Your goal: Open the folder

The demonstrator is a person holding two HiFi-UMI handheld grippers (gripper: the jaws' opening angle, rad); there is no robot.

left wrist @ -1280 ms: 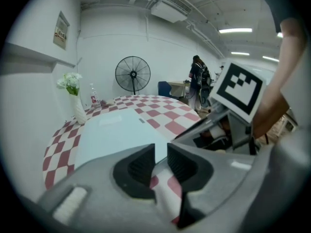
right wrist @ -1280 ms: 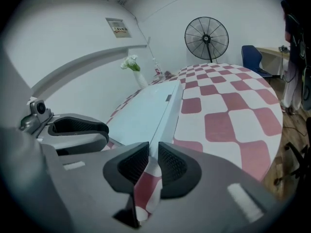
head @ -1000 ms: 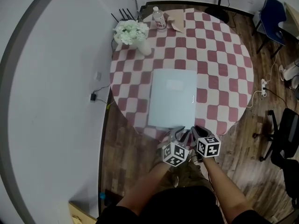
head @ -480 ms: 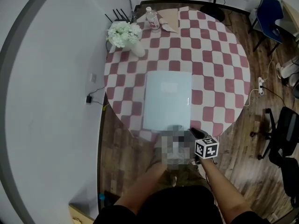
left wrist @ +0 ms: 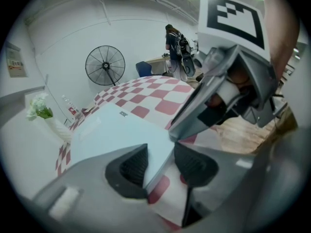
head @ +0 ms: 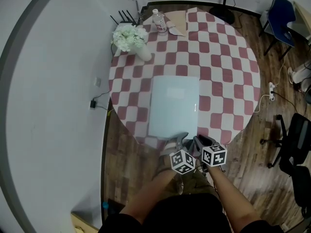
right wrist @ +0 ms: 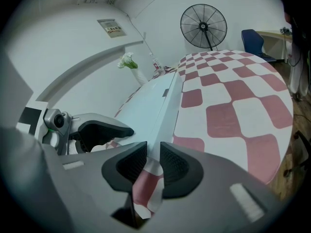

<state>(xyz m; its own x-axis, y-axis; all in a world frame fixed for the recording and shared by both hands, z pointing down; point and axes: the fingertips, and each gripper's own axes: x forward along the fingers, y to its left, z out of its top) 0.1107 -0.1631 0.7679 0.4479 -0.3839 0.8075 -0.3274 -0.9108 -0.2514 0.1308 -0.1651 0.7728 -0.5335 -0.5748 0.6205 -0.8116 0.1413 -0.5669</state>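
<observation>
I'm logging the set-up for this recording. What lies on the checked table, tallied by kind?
Folder: 1
Vase of flowers: 1
Bottle: 1
Brown paper sheet: 1
Total: 4

The head view looks steeply down from above the person onto the round checked surface (head: 228, 57), with the folder (head: 174, 106) at centre and the left tool (head: 181, 140) and right tool (head: 200, 141) at the near rim. The left gripper view sits low and close at that rim, facing across the folder toward a fan (left wrist: 105, 65); its jaws are closing, the folder's corner between them. The right gripper view, also low, looks along the folder's right edge. Each gripper view catches the other tool. All three views share the folder and the flowers (head: 127, 35).
</observation>
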